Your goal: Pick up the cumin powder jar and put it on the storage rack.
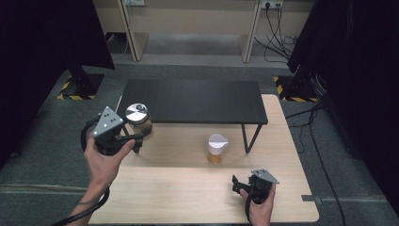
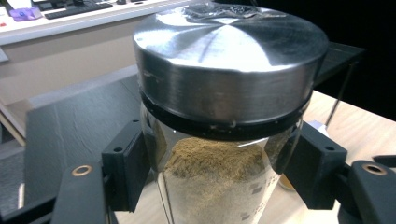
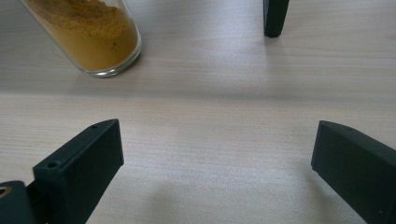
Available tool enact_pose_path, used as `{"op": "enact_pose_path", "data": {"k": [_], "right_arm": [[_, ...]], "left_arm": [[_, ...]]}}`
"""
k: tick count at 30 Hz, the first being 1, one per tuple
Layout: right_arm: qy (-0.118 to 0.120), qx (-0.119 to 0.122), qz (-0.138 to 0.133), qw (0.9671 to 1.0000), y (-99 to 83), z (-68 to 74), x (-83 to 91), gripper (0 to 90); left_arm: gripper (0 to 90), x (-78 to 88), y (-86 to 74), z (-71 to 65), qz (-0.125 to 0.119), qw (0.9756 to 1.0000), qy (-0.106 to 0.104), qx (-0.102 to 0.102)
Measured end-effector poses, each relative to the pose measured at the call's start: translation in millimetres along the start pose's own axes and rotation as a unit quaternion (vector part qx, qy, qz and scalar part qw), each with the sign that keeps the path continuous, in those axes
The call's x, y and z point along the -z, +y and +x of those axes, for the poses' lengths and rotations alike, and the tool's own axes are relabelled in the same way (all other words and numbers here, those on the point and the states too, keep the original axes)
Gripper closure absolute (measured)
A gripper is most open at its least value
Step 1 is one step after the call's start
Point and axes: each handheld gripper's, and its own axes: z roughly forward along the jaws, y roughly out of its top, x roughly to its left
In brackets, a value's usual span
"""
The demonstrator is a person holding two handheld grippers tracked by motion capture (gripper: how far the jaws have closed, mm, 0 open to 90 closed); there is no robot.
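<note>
Two glass jars show from the high view: a steel-lidded glass jar of brown powder (image 1: pixel 138 118) at the black shelf's (image 1: pixel 193 101) left corner, within the left gripper (image 1: pixel 136 140); the left gripper view shows jaws flanking the glass, seemingly touching — likely the grasp step; next, lift; the right gripper view shows the right gripper (image 3: pixel 217 158) wide, empty, near an orange-powder jar (image 3: pixel 91 35).

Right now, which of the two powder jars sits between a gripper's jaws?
The jar with the steel lid, holding dull brown powder, sits between the left gripper's jaws. The white-lidded jar of orange powder stands alone mid-table, away from the open right gripper.
</note>
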Motion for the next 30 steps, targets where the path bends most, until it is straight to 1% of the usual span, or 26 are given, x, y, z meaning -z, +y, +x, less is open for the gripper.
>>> {"op": "enact_pose_path", "data": {"k": [2, 3, 4, 6, 7, 8, 9, 10, 12, 15, 17, 18, 19, 20, 21, 22, 23, 24, 25, 26, 29, 30], "right_arm": [[0.0, 0.0, 0.0, 1.0, 0.0, -0.1, 0.0, 2.4], [0.001, 0.0, 0.0, 1.0, 0.0, -0.2, 0.0, 2.4], [0.001, 0.0, 0.0, 1.0, 0.0, -0.2, 0.0, 2.4], [0.001, 0.0, 0.001, 1.0, 0.3, -0.5, -0.1, 2.5], [0.001, 0.0, 0.001, 1.0, 0.3, -0.5, -0.1, 2.5], [0.001, 0.0, 0.001, 1.0, 0.3, -0.6, -0.1, 2.5], [0.002, -0.001, 0.001, 1.0, 0.4, -0.9, -0.2, 2.5], [0.002, -0.001, 0.001, 1.0, 0.5, -1.2, -0.3, 2.5], [0.003, -0.002, 0.001, 1.0, 0.6, -1.3, -0.4, 2.5], [0.003, -0.002, 0.002, 1.0, 0.9, -1.5, -0.5, 2.5], [0.004, -0.002, 0.002, 1.0, 1.0, -1.8, -0.6, 2.5], [0.004, -0.002, 0.002, 1.0, 1.1, -1.9, -0.7, 2.4], [0.004, -0.002, 0.002, 1.0, 1.1, -1.9, -0.7, 2.4], [0.004, -0.003, 0.003, 1.0, 1.3, -2.2, -0.8, 2.5], [0.004, -0.003, 0.003, 1.0, 1.3, -2.2, -0.8, 2.5], [0.004, -0.003, 0.003, 1.0, 1.2, -2.1, -0.8, 2.5], [0.004, -0.003, 0.003, 1.0, 1.2, -2.1, -0.8, 2.5], [0.004, -0.002, 0.003, 1.0, 1.2, -1.9, -0.8, 2.5], [0.004, -0.002, 0.003, 1.0, 1.3, -1.9, -0.8, 2.5], [0.004, -0.002, 0.003, 1.0, 1.4, -1.9, -0.9, 2.5], [0.005, -0.002, 0.004, 1.0, 1.7, -2.1, -1.1, 2.5], [0.005, -0.002, 0.004, 1.0, 1.8, -2.3, -1.1, 2.5]], "left_arm": [[29.9, -2.2, 3.2, 0.9, 0.001, 1.0, 0.004, -0.002], [29.9, -6.8, 8.4, 3.5, 0.002, 0.9999, 0.011, 0.0], [29.9, -6.8, 8.4, 3.5, 0.002, 0.9999, 0.011, 0.0], [29.9, -14.1, 14.6, 8.8, 0.003, 0.9998, 0.019, 0.004], [29.9, -14.1, 14.6, 8.8, 0.003, 0.9998, 0.019, 0.004], [29.9, -16.9, 16.1, 10.6, 0.004, 0.9997, 0.021, 0.008], [29.9, -22.0, 18.6, 15.4, 0.005, 0.9997, 0.021, 0.014], [29.9, -22.0, 18.6, 15.4, 0.005, 0.9997, 0.021, 0.014], [29.9, -27.5, 20.3, 18.8, 0.006, 0.9995, 0.023, 0.021], [29.9, -36.0, 23.3, 20.9, 0.011, 0.9992, 0.032, 0.023], [29.9, -45.3, 26.0, 20.9, 0.019, 0.9986, 0.046, 0.019], [29.9, -48.6, 26.4, 21.0, 0.021, 0.9984, 0.05, 0.017], [29.9, -48.6, 26.4, 21.0, 0.021, 0.9984, 0.05, 0.017], [29.9, -54.9, 26.7, 21.7, 0.027, 0.9979, 0.057, 0.017], [29.9, -54.9, 26.7, 21.7, 0.027, 0.9979, 0.057, 0.017], [29.9, -60.9, 25.9, 23.0, 0.031, 0.9973, 0.063, 0.02], [29.9, -60.9, 25.9, 23.0, 0.031, 0.9973, 0.063, 0.02], [29.9, -66.0, 24.5, 24.7, 0.033, 0.9968, 0.069, 0.023], [29.9, -66.0, 24.5, 24.7, 0.033, 0.9968, 0.069, 0.023], [29.9, -70.1, 22.5, 25.6, 0.032, 0.9962, 0.076, 0.027], [29.9, -73.4, 21.2, 26.4, 0.034, 0.9958, 0.081, 0.026], [29.9, -75.2, 20.0, 26.2, 0.033, 0.9956, 0.083, 0.029]]}}
